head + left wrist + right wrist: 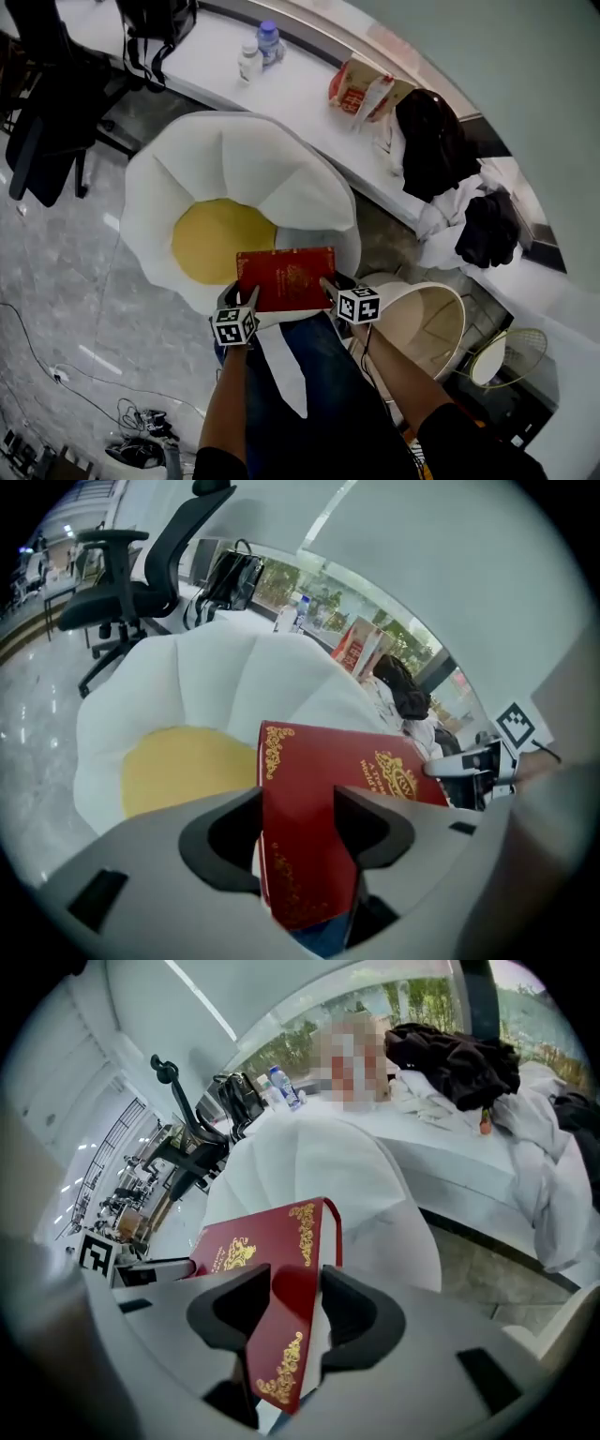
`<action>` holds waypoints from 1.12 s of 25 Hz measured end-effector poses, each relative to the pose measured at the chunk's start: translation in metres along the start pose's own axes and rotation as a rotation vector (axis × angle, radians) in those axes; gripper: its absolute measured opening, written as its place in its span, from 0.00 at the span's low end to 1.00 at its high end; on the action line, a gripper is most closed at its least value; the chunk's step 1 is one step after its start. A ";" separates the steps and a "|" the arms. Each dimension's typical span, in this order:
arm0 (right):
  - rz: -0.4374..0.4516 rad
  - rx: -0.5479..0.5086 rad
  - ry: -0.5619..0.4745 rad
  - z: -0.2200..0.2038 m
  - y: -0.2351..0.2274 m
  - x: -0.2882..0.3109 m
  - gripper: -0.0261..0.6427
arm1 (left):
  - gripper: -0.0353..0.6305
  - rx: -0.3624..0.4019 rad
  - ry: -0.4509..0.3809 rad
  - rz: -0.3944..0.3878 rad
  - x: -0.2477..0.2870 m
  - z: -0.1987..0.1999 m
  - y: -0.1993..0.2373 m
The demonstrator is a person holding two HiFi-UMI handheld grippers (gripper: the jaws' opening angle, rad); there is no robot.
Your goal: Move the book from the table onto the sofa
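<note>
A red book (286, 278) with gold ornament hangs level over the front edge of the white petal-shaped sofa (253, 159), just in front of its yellow seat cushion (211, 239). My left gripper (246, 298) is shut on the book's near left corner, and my right gripper (330, 289) is shut on its near right corner. In the left gripper view the cover (328, 789) runs between the jaws of the left gripper (298, 829). In the right gripper view the book's edge (272, 1241) sits clamped in the right gripper (295, 1312). The person's legs are below the book.
A long white counter (309, 94) behind the sofa carries bottles (258, 47), a red packet (361, 89) and dark clothes (431, 141). A black office chair (47, 122) stands at the left, a round white tub (427, 323) at the right. Cables (131, 412) lie on the floor.
</note>
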State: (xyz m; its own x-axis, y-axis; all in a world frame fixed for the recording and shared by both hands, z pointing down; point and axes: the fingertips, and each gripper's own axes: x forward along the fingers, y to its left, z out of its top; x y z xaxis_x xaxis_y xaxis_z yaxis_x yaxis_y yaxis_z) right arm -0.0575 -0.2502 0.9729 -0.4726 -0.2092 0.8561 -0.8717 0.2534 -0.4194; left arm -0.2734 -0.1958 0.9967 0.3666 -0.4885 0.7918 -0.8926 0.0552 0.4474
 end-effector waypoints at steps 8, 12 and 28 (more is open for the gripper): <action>-0.056 -0.066 0.061 -0.004 -0.041 0.041 0.31 | 0.43 -0.055 0.017 0.005 0.073 -0.012 0.016; -0.035 -0.058 0.083 -0.003 -0.048 0.058 0.32 | 0.43 -0.053 0.044 0.008 0.101 -0.013 0.029; 0.030 -0.092 0.144 -0.022 -0.038 0.075 0.32 | 0.43 0.053 0.158 -0.022 0.124 -0.060 0.036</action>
State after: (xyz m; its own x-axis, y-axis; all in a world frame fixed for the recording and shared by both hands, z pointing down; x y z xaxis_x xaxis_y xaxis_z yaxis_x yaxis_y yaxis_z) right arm -0.0567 -0.2551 1.0596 -0.4689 -0.0649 0.8809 -0.8392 0.3438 -0.4213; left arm -0.2444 -0.2022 1.1365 0.4190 -0.3457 0.8396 -0.8950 -0.0016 0.4460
